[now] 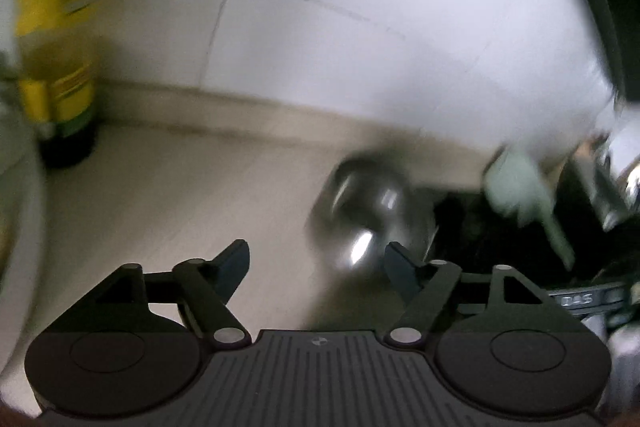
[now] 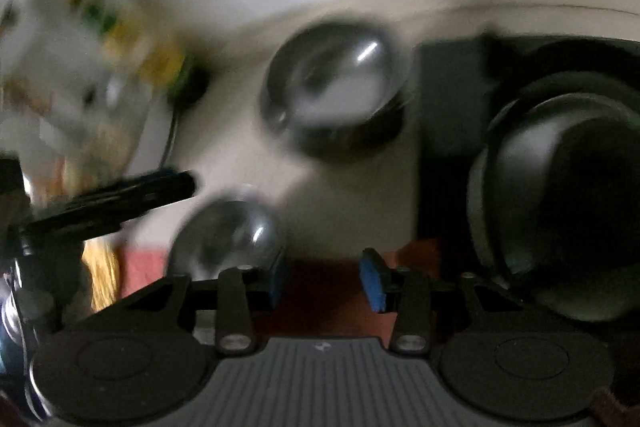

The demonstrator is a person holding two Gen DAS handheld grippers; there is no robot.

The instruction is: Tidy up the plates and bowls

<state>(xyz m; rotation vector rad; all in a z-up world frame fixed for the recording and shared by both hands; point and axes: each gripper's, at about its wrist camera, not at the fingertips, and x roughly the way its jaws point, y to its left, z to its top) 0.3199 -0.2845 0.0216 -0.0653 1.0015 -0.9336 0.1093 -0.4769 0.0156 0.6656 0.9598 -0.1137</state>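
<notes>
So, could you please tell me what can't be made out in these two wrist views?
- Left wrist view: bottle label is unreadable from motion blur, and the top edge cuts off its cap.
- Left wrist view: dark items at right are smeared; what they are is unclear.
- Right wrist view: clutter at left is a blur, unidentifiable.
- Right wrist view: the near steel bowl is partly hidden behind the right gripper.

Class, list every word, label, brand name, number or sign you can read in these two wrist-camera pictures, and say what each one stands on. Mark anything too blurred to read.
"DAS": pale letters on a dark band at the right edge of the left wrist view; any letters before them are cut off or blurred.
Green and yellow bottle: its label print is too blurred to read.
Right wrist view: nothing readable; the coloured packaging at upper left is smeared.
</notes>
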